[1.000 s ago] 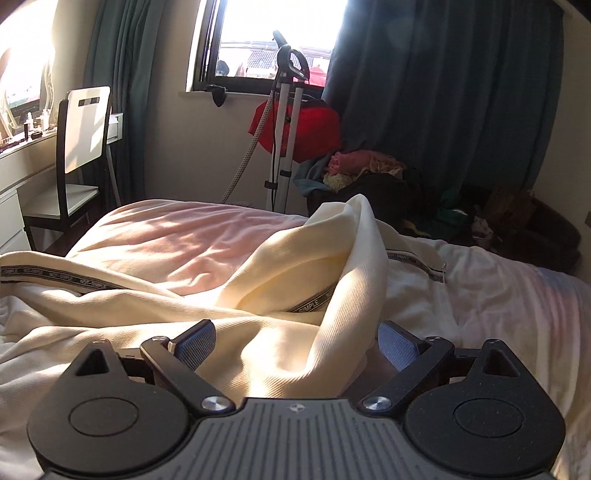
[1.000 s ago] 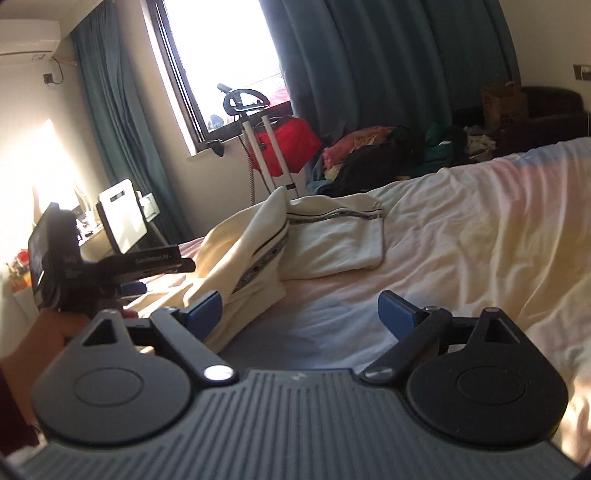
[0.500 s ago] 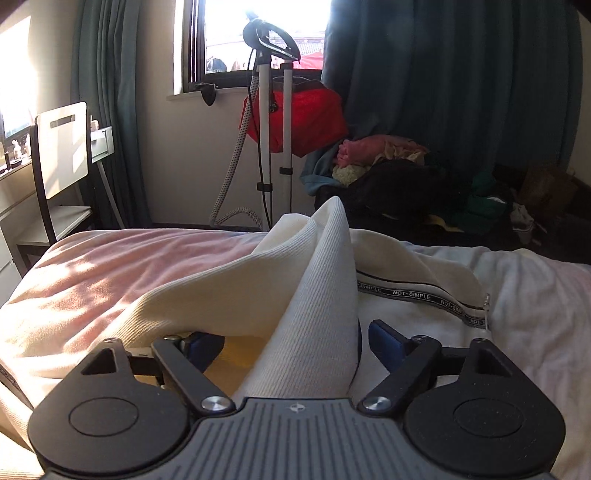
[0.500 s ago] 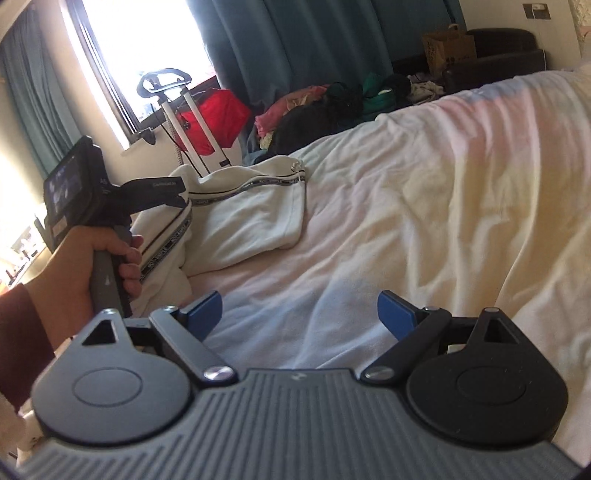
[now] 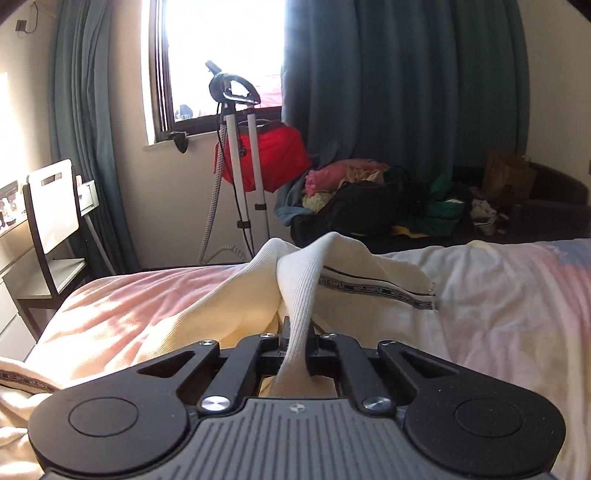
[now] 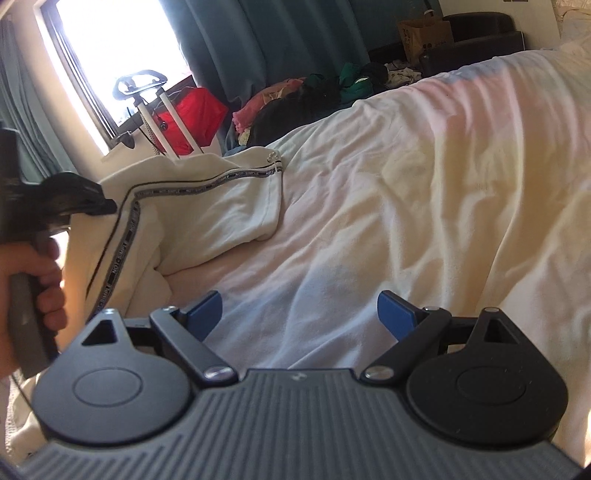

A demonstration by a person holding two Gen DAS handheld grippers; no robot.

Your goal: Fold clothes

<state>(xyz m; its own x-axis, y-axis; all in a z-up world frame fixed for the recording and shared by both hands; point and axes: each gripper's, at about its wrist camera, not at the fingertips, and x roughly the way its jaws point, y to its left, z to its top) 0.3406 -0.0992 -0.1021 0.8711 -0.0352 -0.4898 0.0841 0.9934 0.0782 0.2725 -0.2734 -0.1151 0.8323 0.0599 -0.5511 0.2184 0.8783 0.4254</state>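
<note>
Left wrist view: left tongs [image 5: 297, 341] clamped on a ribbed fold of the cream garment [image 5: 295, 291], the cloth pinched tight between the two fingers and rising ahead in a ridge. Rest of the garment spreads over the bed [image 5: 517, 314], a dark lettered tape trim [image 5: 373, 288] running along one panel toward a zip end at the right. Bed sheet pale, pinkish in sunlight at left. Beyond the bed: garment steamer stand [image 5: 240, 155] under the window [image 5: 221, 55], red bag [image 5: 275, 158] behind it, teal curtains [image 5: 406, 92], a heap of mixed clothes [image 5: 369, 195] on the floor, white-backed chair [image 5: 55, 206] at far left. Right wrist view: right tongs [image 6: 300, 314] held apart, blue pads [image 6: 393, 314] wide, nothing between them, hovering over bare sheet [image 6: 406, 184]. Cream garment lies to the left on the bed, one panel flat with the tape trim along its top edge and down a fold. Left hand [image 6: 35, 280] visible at frame edge gripping the other tool's handle, its black head against the garment's raised part. Cardboard box [image 6: 424, 35] at far wall.
</note>
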